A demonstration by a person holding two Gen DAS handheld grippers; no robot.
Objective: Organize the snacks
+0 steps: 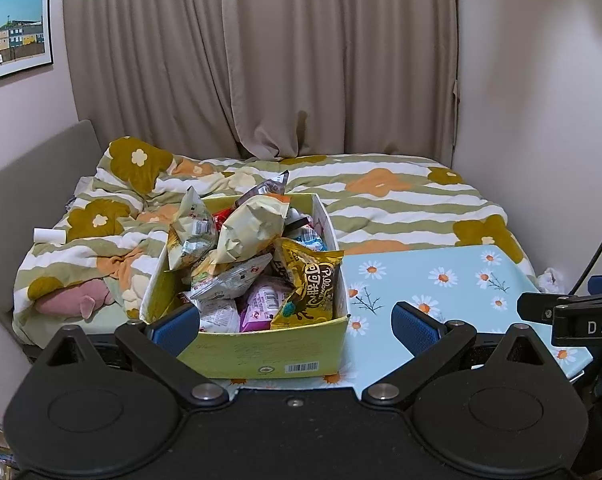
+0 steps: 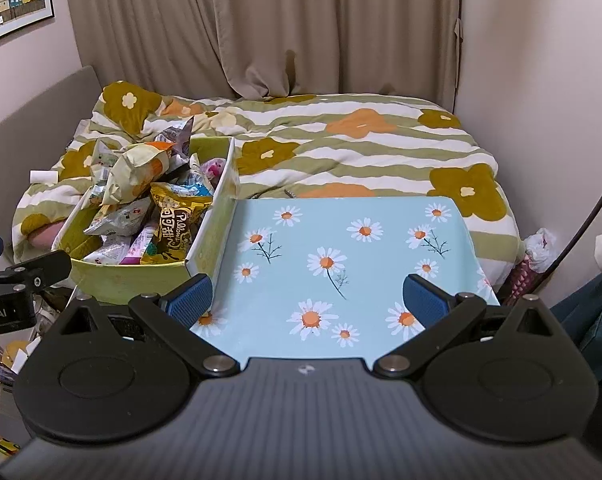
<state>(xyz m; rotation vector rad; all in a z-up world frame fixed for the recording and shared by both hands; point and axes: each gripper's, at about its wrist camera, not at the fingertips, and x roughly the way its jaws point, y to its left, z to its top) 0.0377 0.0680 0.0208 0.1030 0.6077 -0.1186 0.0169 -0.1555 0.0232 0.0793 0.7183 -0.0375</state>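
Dim warm indoor light, soft shadows, sharp focus — fisheye bending at edges

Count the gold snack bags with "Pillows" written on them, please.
1. The gold Pillows bag stands in the yellow box, at its near right corner, on the daisy table. More may be hidden under the piled snacks.

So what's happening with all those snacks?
Someone is about to sort them. A yellow box heaped with snack packets sits on a daisy-print table beside a bed. The left gripper faces the box and the right gripper faces bare table. Both are open and holding nothing.
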